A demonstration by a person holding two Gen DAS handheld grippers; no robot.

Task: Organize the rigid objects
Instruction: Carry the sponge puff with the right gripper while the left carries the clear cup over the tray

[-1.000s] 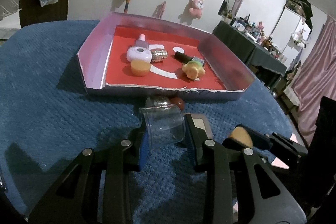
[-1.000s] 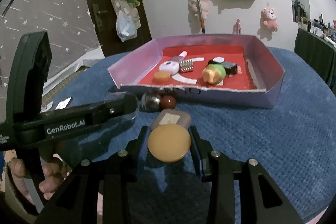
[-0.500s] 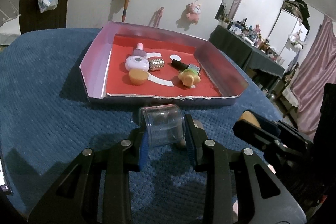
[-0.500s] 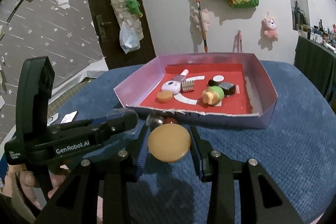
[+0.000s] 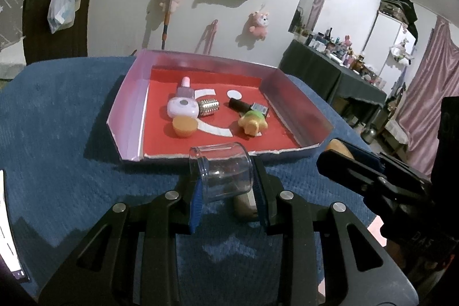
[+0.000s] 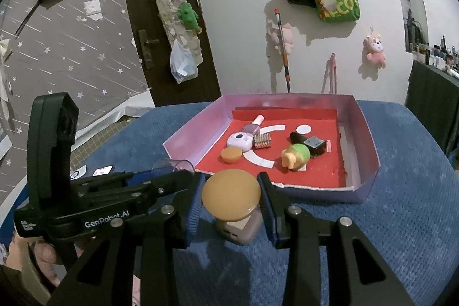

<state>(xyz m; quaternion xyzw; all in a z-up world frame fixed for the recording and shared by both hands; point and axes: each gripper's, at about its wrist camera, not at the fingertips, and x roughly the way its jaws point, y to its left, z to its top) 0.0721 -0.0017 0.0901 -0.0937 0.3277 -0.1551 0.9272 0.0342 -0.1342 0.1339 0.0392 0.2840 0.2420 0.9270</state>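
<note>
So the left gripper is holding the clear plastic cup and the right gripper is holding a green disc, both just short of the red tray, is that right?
Not quite: the disc in the right gripper is tan-orange, not green, as the right wrist view shows. The left gripper does hold the clear plastic cup, and both sit just short of the red tray.

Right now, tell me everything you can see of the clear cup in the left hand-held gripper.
The clear cup is a short, see-through cylinder that looks like rigid plastic and appears empty. It lies tipped on its side, open rim toward the red-floored tray. The left hand-held gripper is shut on it, one blue-padded finger pressed against each side of its wall. It is held above the blue cloth, just short of the tray's near edge, touching nothing but the pads. From the right wrist only its rim shows.
</note>
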